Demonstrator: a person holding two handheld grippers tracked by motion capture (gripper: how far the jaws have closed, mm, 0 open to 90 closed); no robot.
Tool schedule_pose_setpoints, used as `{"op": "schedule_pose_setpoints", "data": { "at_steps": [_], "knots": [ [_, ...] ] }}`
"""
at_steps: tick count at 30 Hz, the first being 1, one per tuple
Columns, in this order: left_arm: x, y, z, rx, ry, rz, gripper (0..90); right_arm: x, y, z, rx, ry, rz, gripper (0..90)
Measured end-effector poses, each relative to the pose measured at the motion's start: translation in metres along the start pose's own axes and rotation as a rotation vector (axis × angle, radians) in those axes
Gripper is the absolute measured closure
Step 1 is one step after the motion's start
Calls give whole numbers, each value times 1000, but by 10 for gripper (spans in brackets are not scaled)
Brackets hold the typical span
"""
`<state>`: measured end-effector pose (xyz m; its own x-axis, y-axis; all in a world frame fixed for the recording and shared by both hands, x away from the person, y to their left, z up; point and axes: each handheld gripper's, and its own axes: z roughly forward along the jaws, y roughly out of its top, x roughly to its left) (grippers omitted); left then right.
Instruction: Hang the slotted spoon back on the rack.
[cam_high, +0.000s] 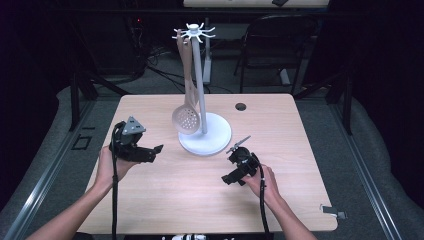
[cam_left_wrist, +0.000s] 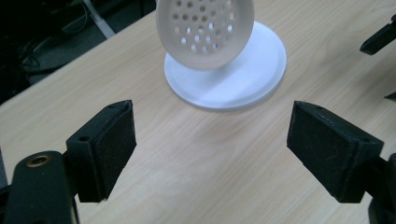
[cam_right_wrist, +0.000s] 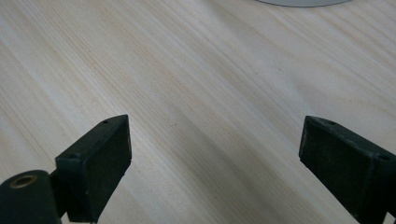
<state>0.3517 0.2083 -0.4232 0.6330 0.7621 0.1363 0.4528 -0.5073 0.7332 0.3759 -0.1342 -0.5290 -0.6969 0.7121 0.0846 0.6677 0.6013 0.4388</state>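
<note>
While my left gripper (cam_high: 159, 149) stood wide open and empty, the skimmer (cam_high: 186, 119) hung upright from the rack (cam_high: 205, 134), just ahead of it to the right. My right gripper (cam_high: 226, 179), likewise open and empty, sat farther off. Only the rack's pole (cam_high: 198, 85) crowded the skimmer's handle.

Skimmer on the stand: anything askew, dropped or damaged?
Nothing stands out. The slotted skimmer hangs by its handle from a hook at the top of the white stand, bowl down just above the round base. The stand is upright on the table. Nothing spilled or broken.
</note>
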Motion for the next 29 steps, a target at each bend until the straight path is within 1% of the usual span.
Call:
{"op": "schedule_pose_setpoints", "data": {
  "at_steps": [1, 3, 5, 9, 12, 13, 14, 15, 16, 17, 18, 22, 25, 26, 27, 28, 29],
  "knots": [
    [1, -6, 2, 7, 1, -12, 154, 0, 0, 0, 0, 0, 0, 90],
    [3, -14, 4, 16, -3, -30, 154, 0, 0, 0, 6, -10, -6, 90],
    [4, -21, 6, 24, -3, -41, 153, 0, 0, 0, 6, -9, -6, 90],
    [7, -37, 10, 43, -4, -78, 153, -1, 0, 0, 12, -13, -12, 91],
    [8, -47, 14, 56, 4, -91, 152, 0, 0, 1, 6, -19, -11, 92],
    [9, -51, 16, 67, -4, -103, 152, 0, -1, 2, 8, -18, -11, 92],
    [9, -55, 17, 68, -2, -114, 151, 0, -1, 2, 10, -19, -12, 92],
    [10, -58, 18, 69, -2, -117, 151, 0, -1, 3, -3, -23, -4, 92],
    [10, -60, 19, 71, 1, -122, 151, 0, -1, 3, -2, -23, -4, 92],
    [10, -64, 19, 66, -3, -140, 151, -1, -1, 2, 10, -24, -16, 92],
    [10, -67, 20, 65, -4, -153, 151, -1, -1, 2, 19, -26, -16, 92],
    [13, -74, 21, 70, -5, -172, 148, -1, -1, 3, 14, -24, -18, 92],
    [15, -78, 21, 65, 12, -177, 141, -1, -1, 3, 12, -31, -19, 92],
    [15, -79, 22, 66, 10, -179, 138, -1, -1, 3, 7, -26, -16, 91],
    [16, -81, 22, 76, 9, -175, 133, -1, -2, 4, -7, -19, -1, 90],
    [17, -83, 24, 78, 12, -181, 124, -1, -2, 3, -7, -33, -8, 90],
    [19, -84, 26, 88, 8, -184, 117, -2, -1, 1, -2, -35, -10, 90]
  ]
}}
